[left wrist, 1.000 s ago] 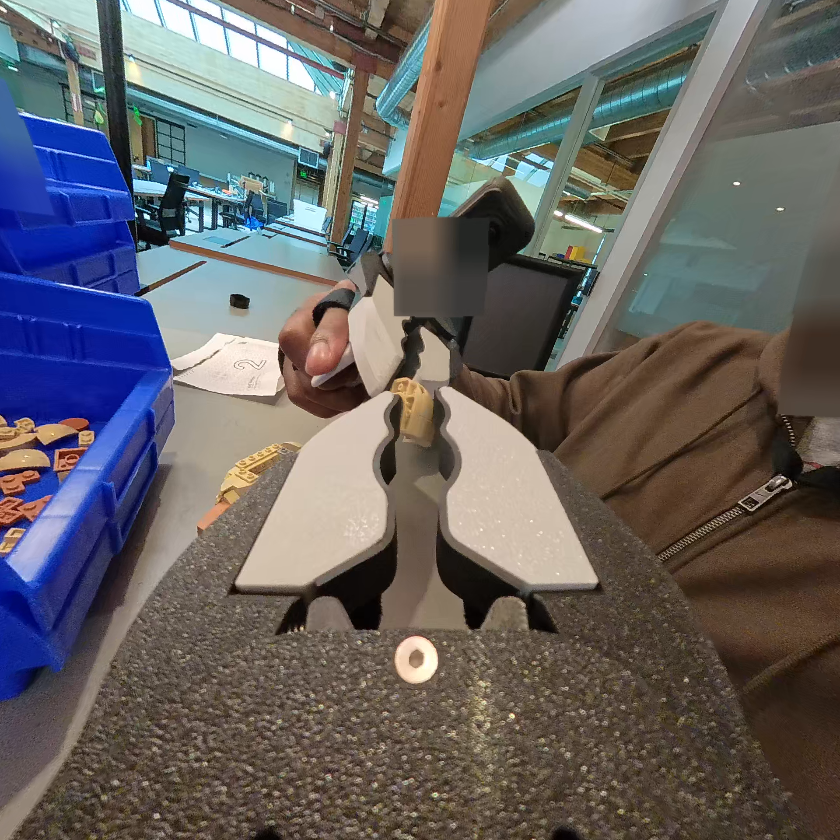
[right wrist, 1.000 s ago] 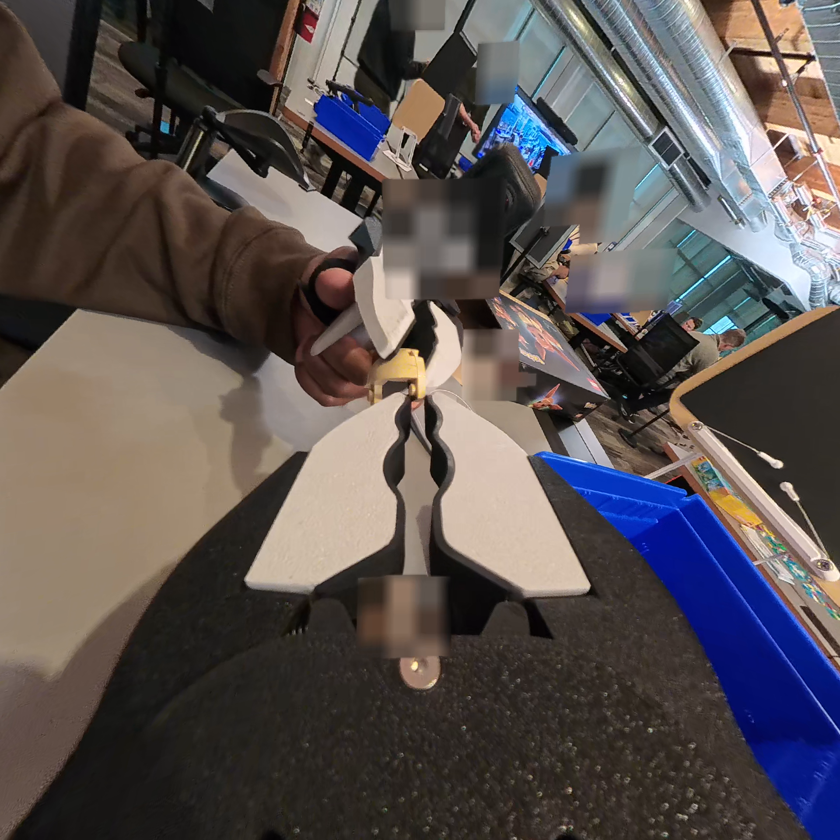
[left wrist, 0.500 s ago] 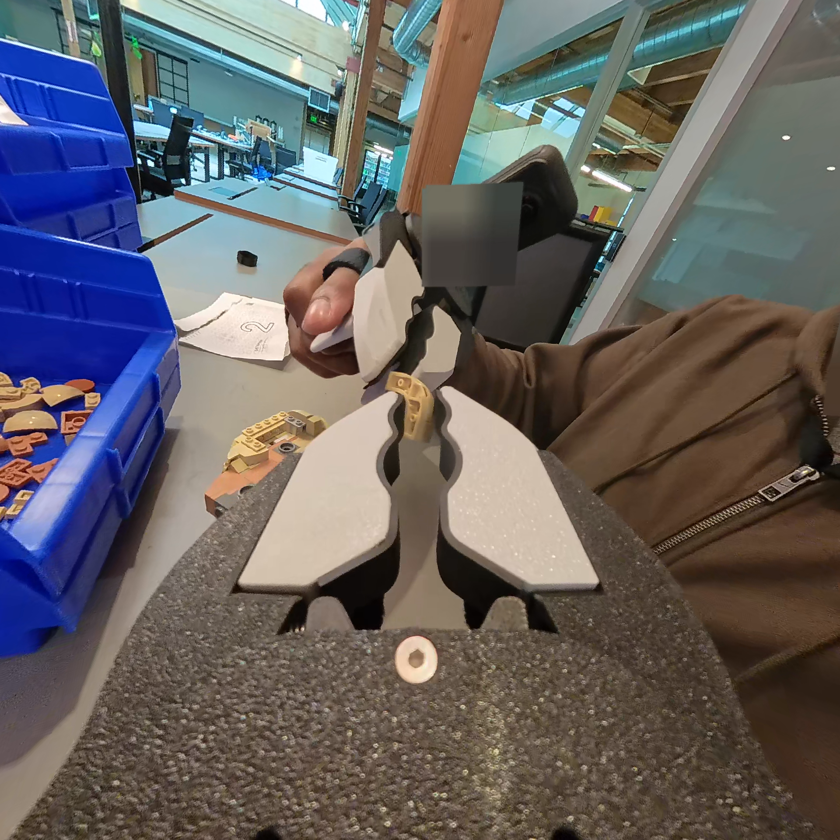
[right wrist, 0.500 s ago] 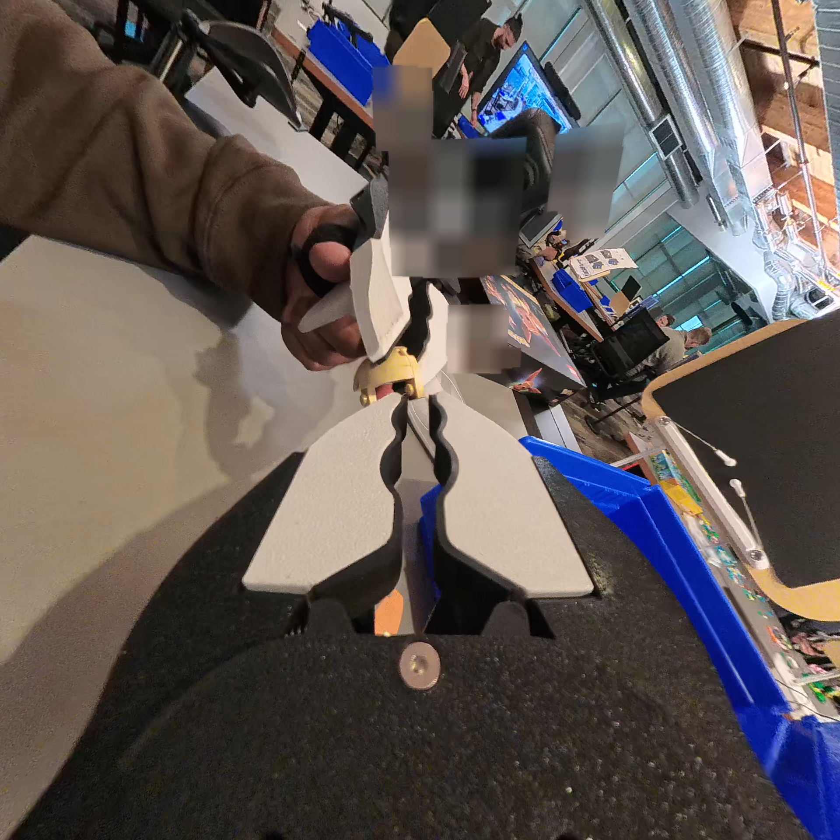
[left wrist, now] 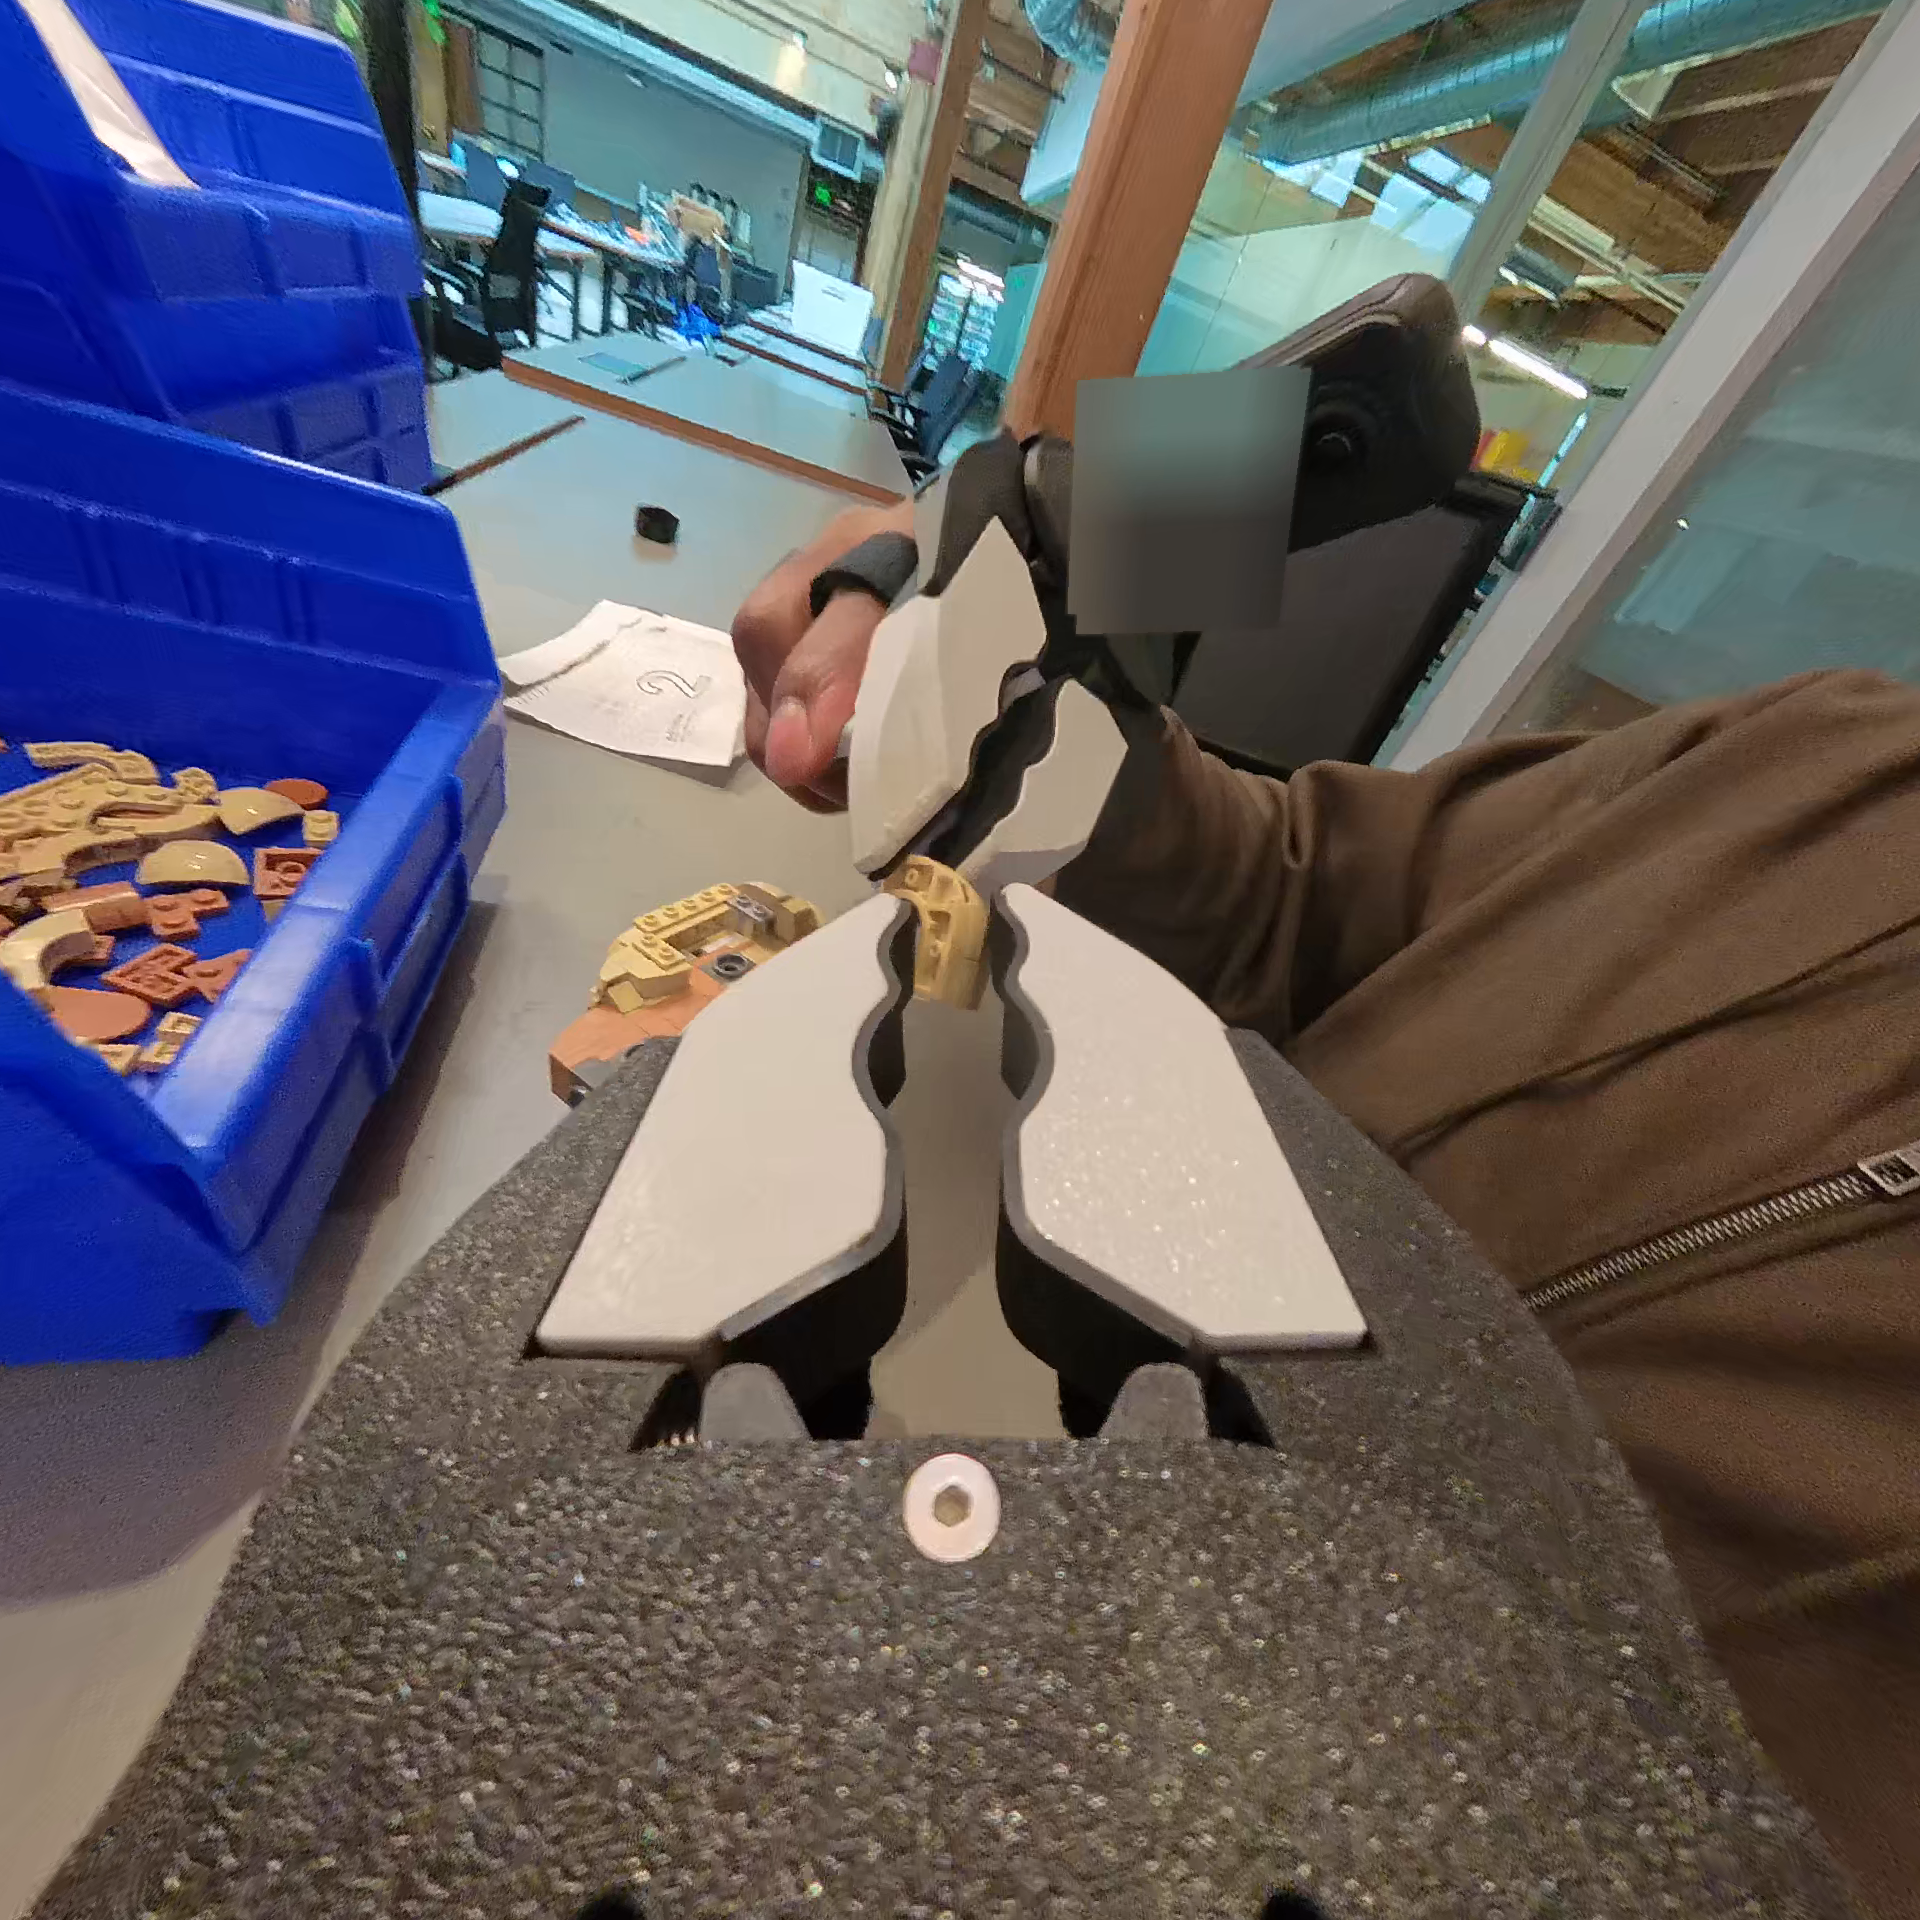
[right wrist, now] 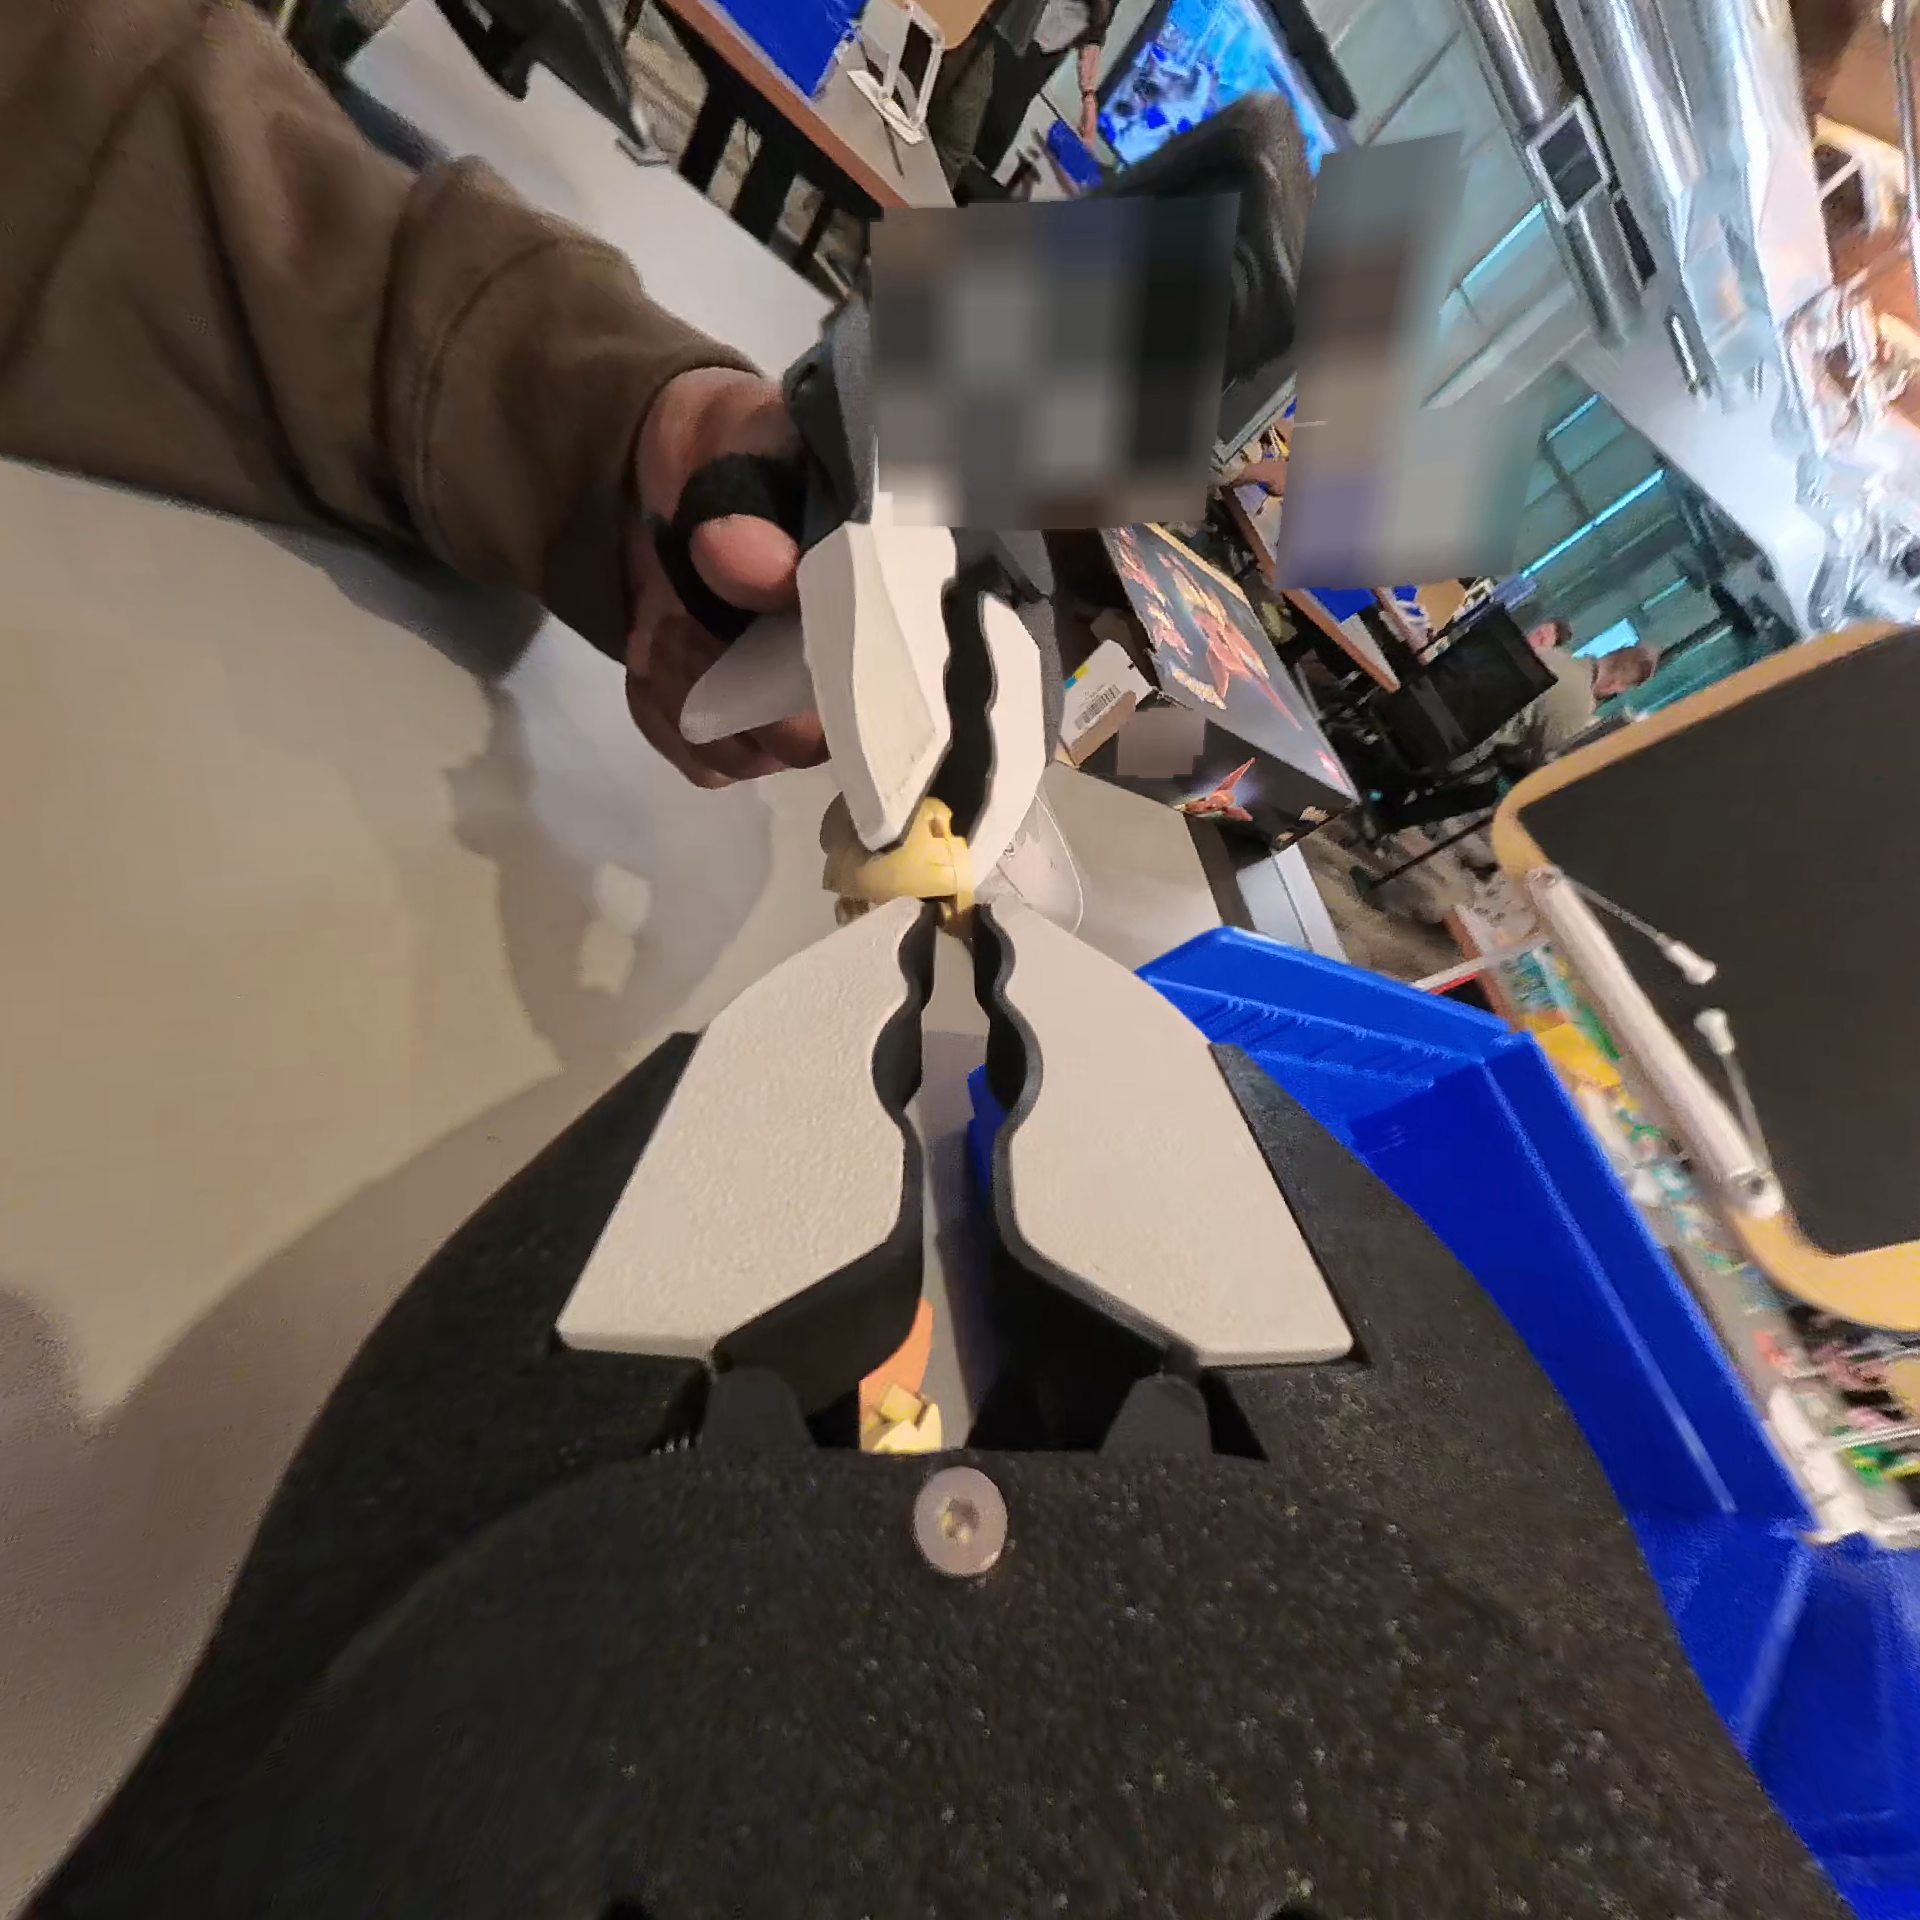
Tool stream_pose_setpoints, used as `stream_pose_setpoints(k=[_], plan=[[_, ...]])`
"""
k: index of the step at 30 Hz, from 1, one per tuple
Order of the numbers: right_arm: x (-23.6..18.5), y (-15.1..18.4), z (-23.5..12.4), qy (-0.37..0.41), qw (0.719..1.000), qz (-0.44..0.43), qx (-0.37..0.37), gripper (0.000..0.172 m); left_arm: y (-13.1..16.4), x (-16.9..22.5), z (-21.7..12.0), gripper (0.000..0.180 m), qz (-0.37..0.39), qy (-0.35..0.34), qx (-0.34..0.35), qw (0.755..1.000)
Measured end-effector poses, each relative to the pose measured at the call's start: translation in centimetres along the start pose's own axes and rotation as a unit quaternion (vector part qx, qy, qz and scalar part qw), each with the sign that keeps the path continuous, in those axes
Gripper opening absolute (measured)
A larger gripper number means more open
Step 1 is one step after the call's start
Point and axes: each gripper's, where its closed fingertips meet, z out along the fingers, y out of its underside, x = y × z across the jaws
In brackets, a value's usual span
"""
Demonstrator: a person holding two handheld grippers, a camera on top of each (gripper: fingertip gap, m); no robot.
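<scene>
A tan curved brick [left wrist: 943, 961] sits between the fingertips of my left gripper [left wrist: 948, 914], which is shut on it above the grey table [left wrist: 582, 831]. My right gripper [left wrist: 930, 857], held by a hand, comes in from above and its tips pinch the brick's upper end. In the right wrist view my right gripper [right wrist: 951, 914] is shut on a thin edge of the same brick [right wrist: 909, 868]. There the left gripper [right wrist: 935, 831] clamps the brick from above. The two grippers meet tip to tip.
A blue bin [left wrist: 312, 1039] with several tan and orange pieces stands at the left. A partly built tan and orange model [left wrist: 686, 956] lies on the table below the grippers. A paper sheet [left wrist: 644, 686] lies farther back. Another blue bin [right wrist: 1455, 1143] is at the right. Less than 4 cm separates the two grippers' tips.
Both grippers stay tip to tip on the tan brick. They have tilted downward together, so the model and the bin show more. The right jaws eased slightly and closed on the brick again.
</scene>
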Motion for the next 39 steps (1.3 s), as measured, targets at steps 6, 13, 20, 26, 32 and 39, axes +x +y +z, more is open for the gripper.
stream_pose_setpoints(k=[6, 13, 20, 26, 32, 39], plan=[[1.8, 0.2, 0.3, 0.012, 0.989, 0.148, 0.026, 0.006, -2.9, -0.9, -1.2, 0.020, 0.022, -0.042, 0.091, 0.995], [4.3, 0.8, 0.2, 0.032, 0.930, 0.357, 0.079, 0.006, -5.3, -2.3, -3.2, 0.028, 0.015, -0.090, 0.178, 0.980], [5.6, 0.2, -0.3, 0.015, 0.856, 0.490, 0.162, 0.006, -3.7, -3.0, -1.1, 0.029, 0.071, -0.145, 0.124, 0.979], [4.8, -0.5, 0.3, 0.014, 0.873, 0.460, 0.159, 0.006, -4.1, -2.6, -1.0, 0.028, 0.057, -0.132, 0.151, 0.978], [4.3, -0.9, 0.6, 0.063, 0.931, 0.337, 0.126, 0.006, -4.3, -1.6, -1.1, 0.009, 0.086, -0.113, 0.155, 0.978], [2.9, -2.5, -0.5, 0.044, 0.970, 0.200, 0.133, 0.011, -3.7, 0.9, -0.7, 0.007, 0.182, -0.074, 0.114, 0.974]])
